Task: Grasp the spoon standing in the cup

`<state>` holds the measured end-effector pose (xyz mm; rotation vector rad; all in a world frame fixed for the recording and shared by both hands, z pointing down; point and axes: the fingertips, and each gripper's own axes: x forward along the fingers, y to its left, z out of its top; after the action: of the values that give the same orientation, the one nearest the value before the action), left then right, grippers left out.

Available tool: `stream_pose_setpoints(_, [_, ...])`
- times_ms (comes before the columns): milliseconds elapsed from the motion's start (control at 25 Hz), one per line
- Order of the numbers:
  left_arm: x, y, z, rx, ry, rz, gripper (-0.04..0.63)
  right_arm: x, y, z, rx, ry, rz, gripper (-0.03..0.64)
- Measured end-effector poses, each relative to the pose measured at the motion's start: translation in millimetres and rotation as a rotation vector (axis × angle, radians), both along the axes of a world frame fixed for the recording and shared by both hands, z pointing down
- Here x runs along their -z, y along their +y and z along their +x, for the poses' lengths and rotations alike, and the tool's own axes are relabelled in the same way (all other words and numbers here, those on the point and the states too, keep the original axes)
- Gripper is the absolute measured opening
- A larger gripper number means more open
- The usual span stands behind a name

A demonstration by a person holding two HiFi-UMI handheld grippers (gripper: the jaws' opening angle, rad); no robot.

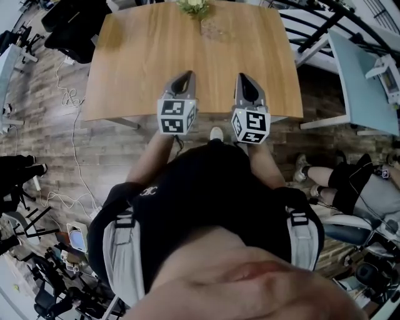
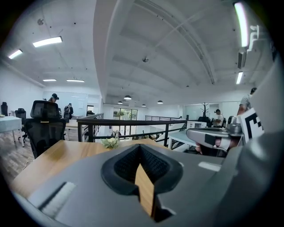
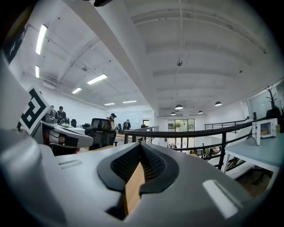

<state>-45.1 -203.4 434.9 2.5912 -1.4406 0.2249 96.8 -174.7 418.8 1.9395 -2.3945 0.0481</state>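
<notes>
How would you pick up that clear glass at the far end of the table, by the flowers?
Probably across its side walls, coming from the near side: the glass stands with the flowers just beyond it and bare table in front. Any spoon in it is too small to make out.

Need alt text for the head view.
From above, a person holds the left gripper and right gripper, both shut and empty, side by side over the near edge of a wooden table. Flowers sit at its far edge.
</notes>
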Motion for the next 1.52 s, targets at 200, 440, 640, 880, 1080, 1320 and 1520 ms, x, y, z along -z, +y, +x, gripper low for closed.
stream_pose_setpoints(200, [3, -48, 30, 0.01, -0.018, 0.002, 0.011, -1, -54, 28, 0.028, -0.018, -0.008, -0.002])
stream_pose_setpoints(440, [6, -100, 42, 0.056, -0.044, -0.007, 0.011, -3, -109, 44, 0.07, -0.05, -0.016, -0.002])
stream_pose_setpoints(640, [0, -129, 54, 0.074, -0.052, -0.036, 0.011, -9, -140, 54, 0.104, -0.052, -0.041, -0.002])
stream_pose_setpoints(880, [-22, -152, 59, -0.02, -0.077, -0.092, 0.011, -20, -168, 59, 0.063, -0.057, -0.095, -0.001])
stream_pose_setpoints(1080, [-45, -173, 69, -0.116, -0.254, -0.014, 0.011, -29, -172, 50, 0.034, -0.045, -0.126, 0.0])
stream_pose_setpoints(1320, [-56, -198, 80, -0.133, -0.486, 0.17, 0.011, -39, -171, 59, -0.017, -0.037, -0.16, 0.0])
stream_pose_setpoints(1520, [-60, -210, 92, -0.182, -0.571, 0.255, 0.011, -46, -148, 69, -0.094, -0.008, -0.183, -0.001])
